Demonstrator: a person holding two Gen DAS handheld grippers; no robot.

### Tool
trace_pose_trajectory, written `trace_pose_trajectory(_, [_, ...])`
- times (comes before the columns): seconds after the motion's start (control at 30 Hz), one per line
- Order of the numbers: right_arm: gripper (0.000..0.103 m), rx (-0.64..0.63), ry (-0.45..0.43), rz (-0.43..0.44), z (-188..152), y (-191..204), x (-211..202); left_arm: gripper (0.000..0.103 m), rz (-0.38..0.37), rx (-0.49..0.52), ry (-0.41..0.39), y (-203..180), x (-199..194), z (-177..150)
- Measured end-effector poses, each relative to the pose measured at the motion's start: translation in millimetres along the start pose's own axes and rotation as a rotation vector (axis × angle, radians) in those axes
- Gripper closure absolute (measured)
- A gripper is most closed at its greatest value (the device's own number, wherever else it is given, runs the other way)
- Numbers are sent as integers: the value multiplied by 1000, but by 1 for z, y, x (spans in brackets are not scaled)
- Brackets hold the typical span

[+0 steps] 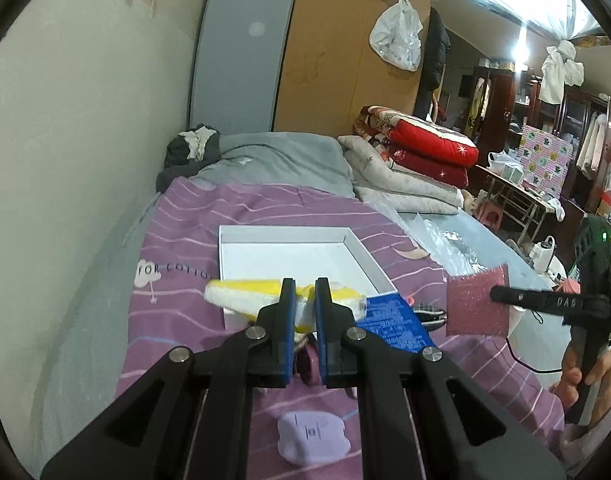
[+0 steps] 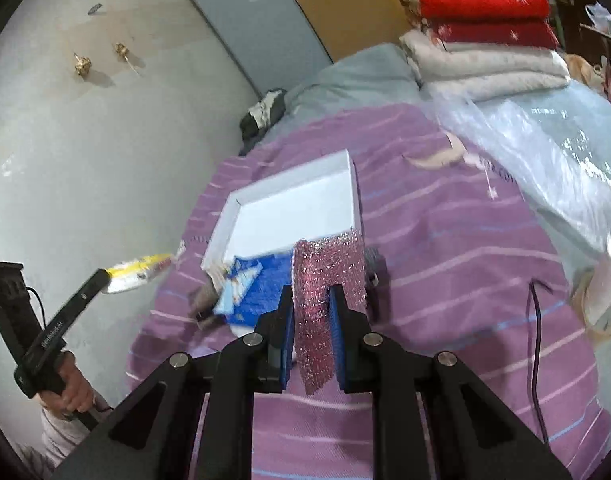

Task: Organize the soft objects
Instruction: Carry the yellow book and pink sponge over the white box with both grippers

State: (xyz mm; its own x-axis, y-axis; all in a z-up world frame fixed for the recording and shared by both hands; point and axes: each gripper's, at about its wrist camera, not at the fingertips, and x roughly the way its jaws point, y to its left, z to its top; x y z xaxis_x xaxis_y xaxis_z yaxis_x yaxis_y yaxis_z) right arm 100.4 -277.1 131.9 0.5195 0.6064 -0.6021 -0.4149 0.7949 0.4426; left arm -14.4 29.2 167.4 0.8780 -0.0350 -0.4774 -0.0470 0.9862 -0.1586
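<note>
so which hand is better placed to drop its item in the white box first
Probably the left. The left gripper, shut on the yellow and white sponge, hangs over the near edge of the white box. The right gripper, clamping the pink glittery cloth, sits further off to the side.

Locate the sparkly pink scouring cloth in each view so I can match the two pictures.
Left wrist view: the sparkly pink scouring cloth hangs at right of centre, gripped by the right tongs.
Right wrist view: the cloth is low at centre, between the tongs' blue pads.
Shared landmark: the white tray on the purple striped bedspread.
</note>
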Motion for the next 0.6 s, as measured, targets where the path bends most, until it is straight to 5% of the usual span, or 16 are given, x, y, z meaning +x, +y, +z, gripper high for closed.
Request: trace_pose_trajectory(0.6, [90, 97, -17, 188, 81, 28, 79, 97, -23, 61, -25, 6, 65, 53])
